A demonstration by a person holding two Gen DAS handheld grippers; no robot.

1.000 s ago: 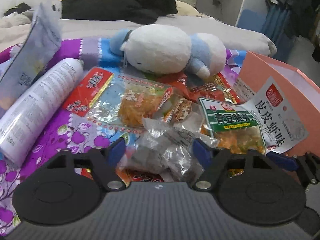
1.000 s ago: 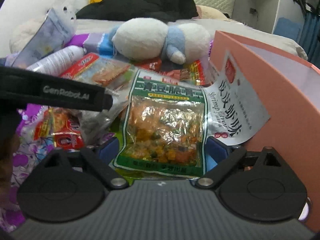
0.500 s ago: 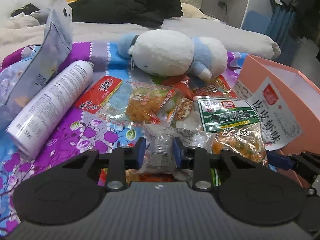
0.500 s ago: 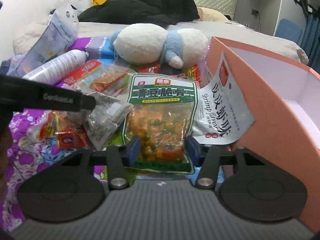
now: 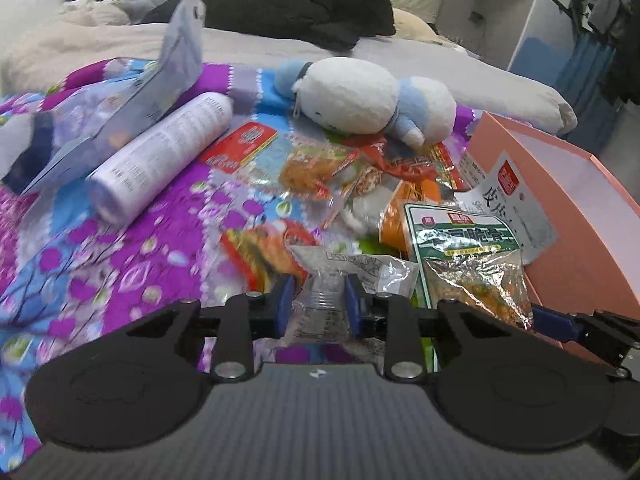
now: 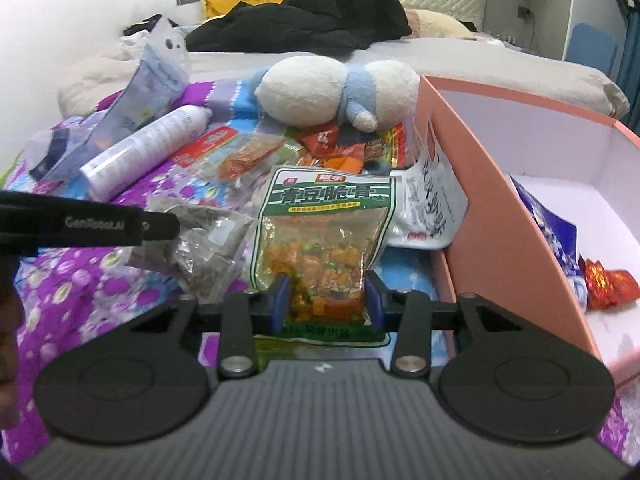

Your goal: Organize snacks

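My left gripper (image 5: 316, 306) is shut on a crumpled clear-grey snack packet (image 5: 348, 268), held just above the purple floral bedspread (image 5: 120, 264). In the right wrist view the same packet (image 6: 204, 248) hangs from the left gripper's black finger (image 6: 100, 226). My right gripper (image 6: 326, 304) has its jaws closing, and its blue pads pinch the lower end of a green-topped packet of orange and green bits (image 6: 324, 240), which stands upright and lifted. Just to its right is the open pink box (image 6: 500, 208).
More snack packets (image 5: 320, 168) lie heaped on the bedspread in front of a white and blue plush toy (image 6: 332, 92). A white spray can (image 6: 140, 152) lies to the left. A white packet (image 6: 432, 200) leans on the box wall. Inside the box lie a blue packet (image 6: 548, 224) and a red one (image 6: 608, 284).
Both grippers went from wide open to closed on their packets, left on the grey one and right on the green one. Both then rose and drew back with them.
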